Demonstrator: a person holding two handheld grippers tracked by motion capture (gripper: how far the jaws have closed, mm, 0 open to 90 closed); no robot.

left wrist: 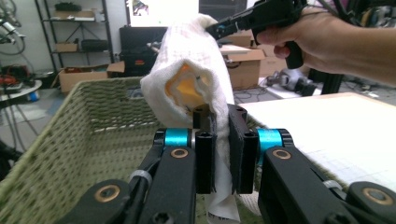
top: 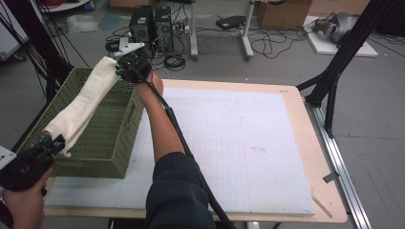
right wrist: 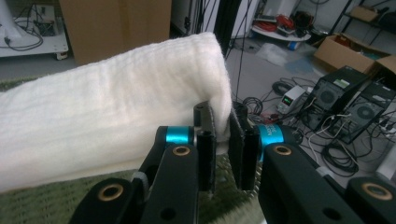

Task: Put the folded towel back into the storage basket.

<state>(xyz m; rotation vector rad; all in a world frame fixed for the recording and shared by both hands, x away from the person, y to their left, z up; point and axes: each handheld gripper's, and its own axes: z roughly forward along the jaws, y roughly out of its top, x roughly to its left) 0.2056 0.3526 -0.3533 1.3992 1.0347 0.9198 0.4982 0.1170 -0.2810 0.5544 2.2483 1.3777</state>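
Note:
A folded white towel (top: 82, 105) is stretched lengthwise above the green woven basket (top: 112, 143) at the table's left. My left gripper (top: 52, 142) is shut on its near end; in the left gripper view the cloth (left wrist: 196, 60) is pinched in the left gripper (left wrist: 222, 154). At the far end my right gripper (top: 120, 70) is shut on the other corner; in the right gripper view the towel (right wrist: 116, 107) runs left from the right gripper (right wrist: 221, 140). In the left gripper view, the other hand with the right gripper (left wrist: 224, 27) holds the far end.
The basket (left wrist: 70, 140) stands on the left part of a white mat (top: 239, 143) that covers the wooden table (top: 329, 191). Beyond the table's far edge lie computer towers (top: 150, 24), cables and cardboard boxes (top: 284, 13) on the floor. A black frame leg (top: 334, 81) stands at the right.

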